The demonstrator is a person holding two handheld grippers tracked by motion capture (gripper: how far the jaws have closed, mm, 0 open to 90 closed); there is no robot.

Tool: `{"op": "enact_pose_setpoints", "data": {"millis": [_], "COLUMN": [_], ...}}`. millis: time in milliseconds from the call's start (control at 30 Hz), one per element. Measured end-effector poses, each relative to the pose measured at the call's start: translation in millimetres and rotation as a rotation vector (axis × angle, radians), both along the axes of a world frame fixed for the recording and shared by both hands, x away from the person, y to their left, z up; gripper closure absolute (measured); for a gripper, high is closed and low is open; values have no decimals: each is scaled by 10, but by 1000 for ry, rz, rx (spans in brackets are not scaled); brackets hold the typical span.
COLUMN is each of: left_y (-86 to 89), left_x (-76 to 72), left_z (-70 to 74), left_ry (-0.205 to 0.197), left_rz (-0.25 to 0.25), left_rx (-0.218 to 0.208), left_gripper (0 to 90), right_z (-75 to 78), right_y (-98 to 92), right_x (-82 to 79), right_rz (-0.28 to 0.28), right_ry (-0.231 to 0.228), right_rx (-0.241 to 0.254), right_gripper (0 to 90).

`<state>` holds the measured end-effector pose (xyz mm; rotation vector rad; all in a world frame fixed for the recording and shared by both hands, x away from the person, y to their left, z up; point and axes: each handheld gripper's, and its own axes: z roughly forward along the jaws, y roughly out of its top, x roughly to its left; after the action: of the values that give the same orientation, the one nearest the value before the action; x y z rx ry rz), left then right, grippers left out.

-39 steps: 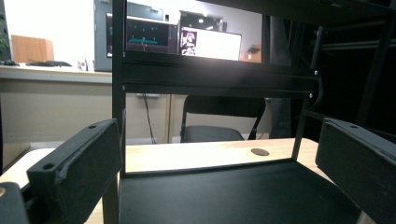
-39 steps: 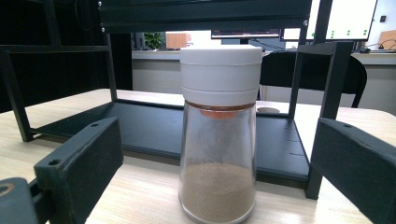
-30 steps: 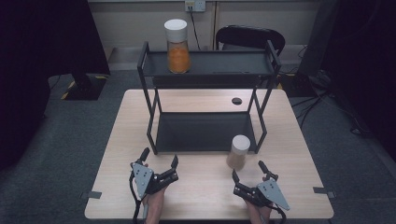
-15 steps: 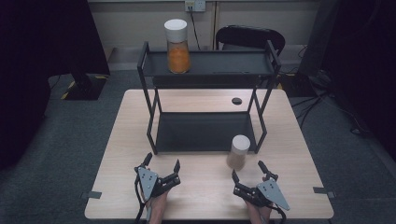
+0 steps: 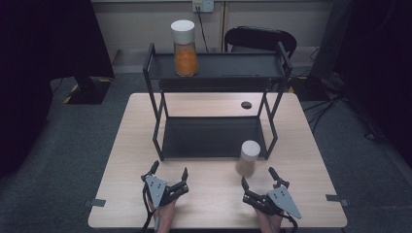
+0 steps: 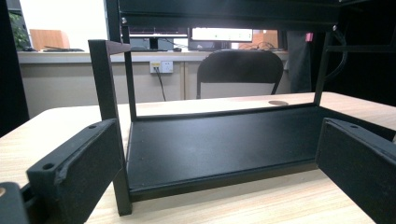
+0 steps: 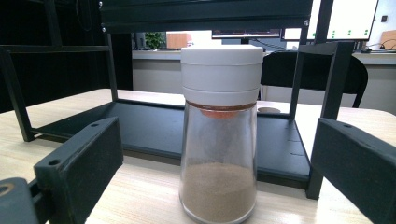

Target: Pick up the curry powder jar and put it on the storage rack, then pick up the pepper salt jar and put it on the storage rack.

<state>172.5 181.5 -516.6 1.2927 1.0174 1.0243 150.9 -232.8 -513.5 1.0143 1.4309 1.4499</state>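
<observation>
The right gripper (image 5: 258, 177) rests low on the table (image 5: 131, 145), its jaws spread wide and aimed at a brown spice jar (image 5: 248, 158) (white cap, powder settled at the bottom) standing upright just ahead, beside the black rack (image 5: 209, 138). The left gripper (image 5: 169, 172) gapes empty toward the rack's lower shelf.

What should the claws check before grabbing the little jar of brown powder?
1. Right gripper jaws open: ok.
2. Brown powder jar upright on the table: ok.
3. Jar's white lid on: ok; tightness: cannot tell.
4. Jar between the right jaws: not ok, it stands just ahead of them.
5. Left gripper open and apart from the jar: ok.
6. Rack's lower shelf bare for the jar: ok.
</observation>
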Motion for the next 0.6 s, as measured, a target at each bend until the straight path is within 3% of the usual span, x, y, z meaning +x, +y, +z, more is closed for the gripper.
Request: {"op": "enact_pose_setpoints", "data": {"millis": [600], "left_y": [0], "left_x": [2], "left_z": [7], "left_ry": [3], "left_rz": [0], "left_rx": [3], "left_gripper": [0], "right_z": [0], "right_y": [-2], "right_x": [4], "right_rz": [-2], "right_ry": [1], "right_rx": [4], "right_gripper": [9]}}
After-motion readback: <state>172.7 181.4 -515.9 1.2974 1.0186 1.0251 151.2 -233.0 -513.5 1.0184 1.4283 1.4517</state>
